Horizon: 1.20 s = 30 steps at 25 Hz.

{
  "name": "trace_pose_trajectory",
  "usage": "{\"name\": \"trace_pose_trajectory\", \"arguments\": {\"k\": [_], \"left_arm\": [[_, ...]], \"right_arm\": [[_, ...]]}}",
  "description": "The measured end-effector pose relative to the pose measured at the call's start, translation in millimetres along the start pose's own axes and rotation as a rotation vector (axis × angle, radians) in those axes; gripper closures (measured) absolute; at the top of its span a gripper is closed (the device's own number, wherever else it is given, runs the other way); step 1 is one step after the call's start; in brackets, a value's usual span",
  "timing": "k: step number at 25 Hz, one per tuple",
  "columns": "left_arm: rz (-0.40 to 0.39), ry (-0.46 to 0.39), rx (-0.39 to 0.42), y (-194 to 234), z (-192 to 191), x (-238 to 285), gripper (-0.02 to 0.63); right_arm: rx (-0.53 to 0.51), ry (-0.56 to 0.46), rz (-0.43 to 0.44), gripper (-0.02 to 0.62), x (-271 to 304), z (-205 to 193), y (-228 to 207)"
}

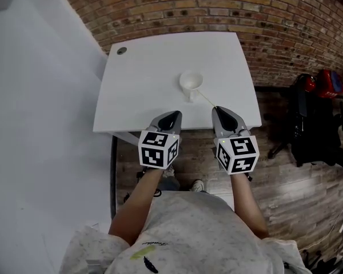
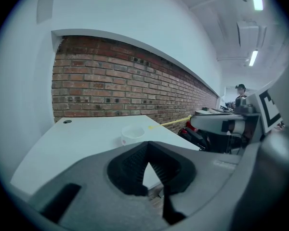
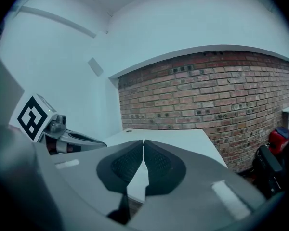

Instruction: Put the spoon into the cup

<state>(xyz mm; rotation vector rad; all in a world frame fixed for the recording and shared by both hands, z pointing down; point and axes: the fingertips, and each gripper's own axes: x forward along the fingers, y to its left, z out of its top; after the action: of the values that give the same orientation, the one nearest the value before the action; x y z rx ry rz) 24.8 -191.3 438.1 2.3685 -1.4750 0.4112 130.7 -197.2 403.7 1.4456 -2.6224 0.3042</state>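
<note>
Head view: the cup [image 1: 191, 83] stands upright near the middle of the white table [image 1: 138, 99]. The spoon [image 1: 206, 99] runs as a thin pale line from the cup's near-right rim towards me. Its near end lies just at the tip of the right hand-held gripper [image 1: 220, 112]; I cannot tell whether they touch. The left hand-held gripper [image 1: 171, 117] hovers at the table's near edge, well apart from the cup.

Left gripper view: my left jaws [image 2: 148, 146] are closed and empty. Beyond them I see the cup [image 2: 133, 134], with the spoon [image 2: 171, 122] rising rightward from its rim, so it looks propped there rather than flat.

Right gripper view: these jaws [image 3: 143, 146] are pressed together, and no spoon shows between them.

I judge the spoon to be in the cup, or nearly so. At most a release remains.
</note>
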Motion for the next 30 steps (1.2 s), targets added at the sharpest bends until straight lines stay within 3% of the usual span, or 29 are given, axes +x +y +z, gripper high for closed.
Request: {"name": "trace_pose_trajectory", "arguments": {"k": [21,30], "left_arm": [[-0.093,0.025,-0.022,93,30,88,0.614],[-0.145,0.041,-0.013,113,38,113,0.614]], "right_arm": [[-0.008,0.111,-0.066,0.58,127,-1,-18],[-0.005,0.18,-0.09,0.579,163,-15,-21]]}}
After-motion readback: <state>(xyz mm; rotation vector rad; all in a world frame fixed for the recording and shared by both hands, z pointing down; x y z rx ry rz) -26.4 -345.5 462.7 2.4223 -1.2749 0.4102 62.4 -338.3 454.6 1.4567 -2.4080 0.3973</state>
